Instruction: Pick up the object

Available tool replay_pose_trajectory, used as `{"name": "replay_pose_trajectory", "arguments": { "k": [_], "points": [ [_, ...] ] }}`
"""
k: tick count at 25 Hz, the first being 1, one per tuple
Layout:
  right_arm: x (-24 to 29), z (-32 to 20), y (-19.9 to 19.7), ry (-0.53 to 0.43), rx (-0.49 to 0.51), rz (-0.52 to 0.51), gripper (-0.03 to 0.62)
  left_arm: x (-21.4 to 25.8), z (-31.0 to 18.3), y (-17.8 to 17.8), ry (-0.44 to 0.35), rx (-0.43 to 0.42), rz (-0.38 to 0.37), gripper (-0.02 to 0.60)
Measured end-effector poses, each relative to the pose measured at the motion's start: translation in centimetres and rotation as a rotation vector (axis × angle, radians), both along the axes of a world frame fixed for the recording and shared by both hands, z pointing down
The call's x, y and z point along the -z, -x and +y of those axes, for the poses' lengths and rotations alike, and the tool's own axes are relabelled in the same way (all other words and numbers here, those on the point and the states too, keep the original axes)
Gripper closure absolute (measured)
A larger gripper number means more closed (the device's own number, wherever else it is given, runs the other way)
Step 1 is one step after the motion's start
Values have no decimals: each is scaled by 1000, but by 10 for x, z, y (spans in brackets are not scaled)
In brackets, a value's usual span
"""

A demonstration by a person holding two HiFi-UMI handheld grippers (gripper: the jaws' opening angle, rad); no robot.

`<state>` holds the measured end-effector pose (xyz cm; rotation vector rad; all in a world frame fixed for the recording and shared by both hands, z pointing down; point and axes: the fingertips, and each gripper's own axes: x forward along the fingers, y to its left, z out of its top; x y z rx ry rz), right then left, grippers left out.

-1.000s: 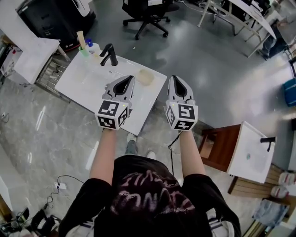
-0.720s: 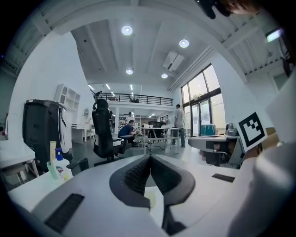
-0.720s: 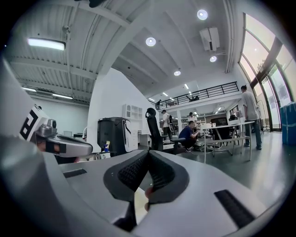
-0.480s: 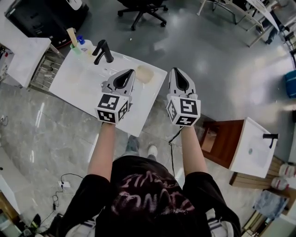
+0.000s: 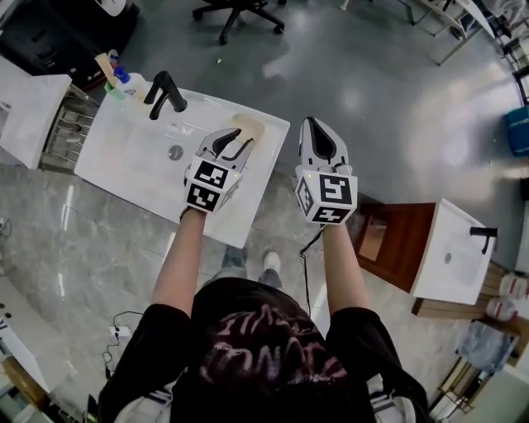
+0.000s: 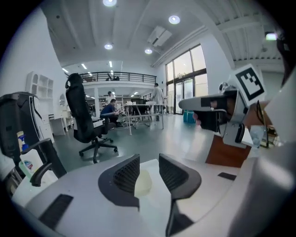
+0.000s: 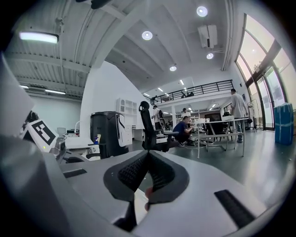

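Observation:
A pale cream, rounded object (image 5: 250, 127) lies on the far right corner of a white washbasin (image 5: 124, 161). My left gripper (image 5: 234, 142) hovers just short of it, pointing at it, and its jaws are opening. In the left gripper view the object (image 6: 142, 183) shows in the gap between the spread jaws of the left gripper (image 6: 149, 159), and the pads do not press on it. My right gripper (image 5: 312, 125) is held over the grey floor to the right of the basin. The right gripper (image 7: 147, 156) is shut with nothing between its jaws.
A black faucet (image 5: 165, 89) and some bottles (image 5: 113, 72) stand at the basin's far left, with the drain (image 5: 175, 152) in the middle. A second basin on a wooden cabinet (image 5: 450, 260) stands at the right. An office chair (image 5: 235, 10) is on the floor beyond.
My left gripper has moved forward over the basin toward the pale object, and its jaws have gone from shut to open. The right gripper has stayed shut beside it.

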<state>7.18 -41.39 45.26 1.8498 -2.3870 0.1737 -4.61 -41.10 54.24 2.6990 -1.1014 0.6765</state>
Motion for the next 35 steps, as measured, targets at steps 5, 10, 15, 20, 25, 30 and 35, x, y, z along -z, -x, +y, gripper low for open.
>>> {"name": "replay_pose_trajectory", "arguments": {
  "k": [5,10,15,20,25,30,35],
  "points": [
    [-14,-6,-7,25,-15,-8,579,-54,-14,-16,72,-99,-142,407],
    [-29,-10,-16,52,-35,-10,579,-88,-23,-25,136,-168,-246,399],
    [-32,-17,-22,54,-48,-11,579,-117,-23,-32,195,-209,-306,398],
    [-33,-20,-23,57,-46,-5,579,-141,-21,-32,258,-224,-345,400],
    [-35,-21,-28,64,-56,-2,579,-150,-25,-31,280,-223,-366,453],
    [-36,-21,-34,69,-66,-3,579,-157,-22,-34,282,-273,-423,476],
    [-37,-23,-34,71,-66,-3,579,-158,-27,-35,290,-267,-406,520]
  ]
}}
